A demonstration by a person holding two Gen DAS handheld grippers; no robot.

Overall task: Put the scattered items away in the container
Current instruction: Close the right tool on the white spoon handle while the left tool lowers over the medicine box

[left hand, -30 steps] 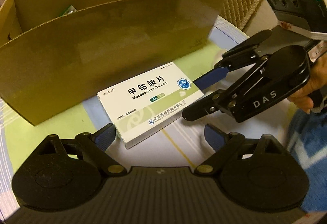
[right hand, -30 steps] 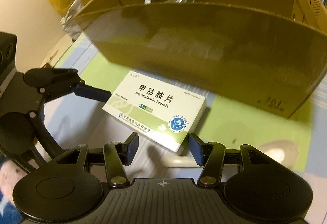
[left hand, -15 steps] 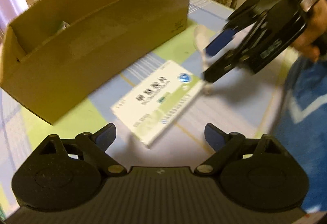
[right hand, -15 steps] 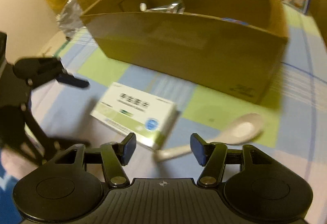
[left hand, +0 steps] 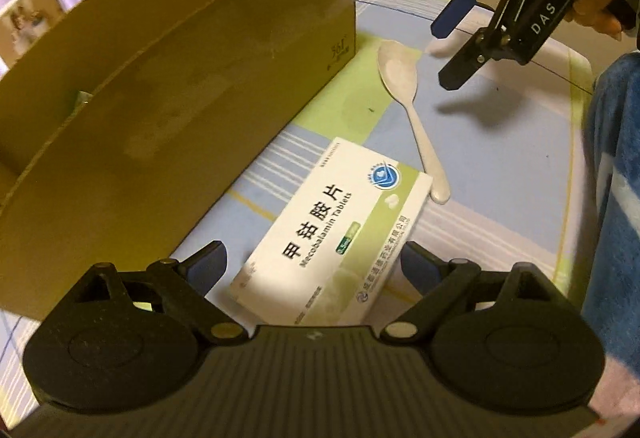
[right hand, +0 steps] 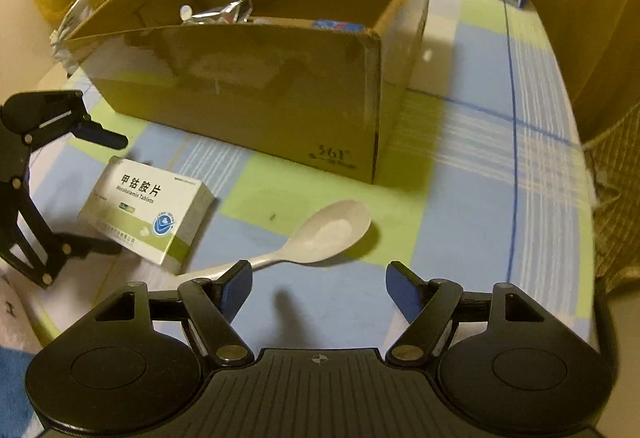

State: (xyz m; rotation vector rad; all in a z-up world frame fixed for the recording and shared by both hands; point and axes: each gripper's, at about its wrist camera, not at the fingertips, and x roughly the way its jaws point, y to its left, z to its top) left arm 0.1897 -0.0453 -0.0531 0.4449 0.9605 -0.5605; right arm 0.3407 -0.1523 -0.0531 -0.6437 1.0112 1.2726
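Right gripper withdrawn, jaws wide, empty.
Left gripper now straddling medicine box lower centre, wide, unclamped; spoon and cardboard box waiting.

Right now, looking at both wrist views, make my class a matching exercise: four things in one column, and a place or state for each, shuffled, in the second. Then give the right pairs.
Column one:
1. medicine box
2. white spoon
3. silver foil pouch
4. right hand-held gripper

Column two:
A. inside the cardboard box
B. open, holding nothing
C. flat on the tablecloth between the open fingers of the left hand-held gripper
D. on the tablecloth, bowl facing up

Pairs: 1-C, 2-D, 3-A, 4-B
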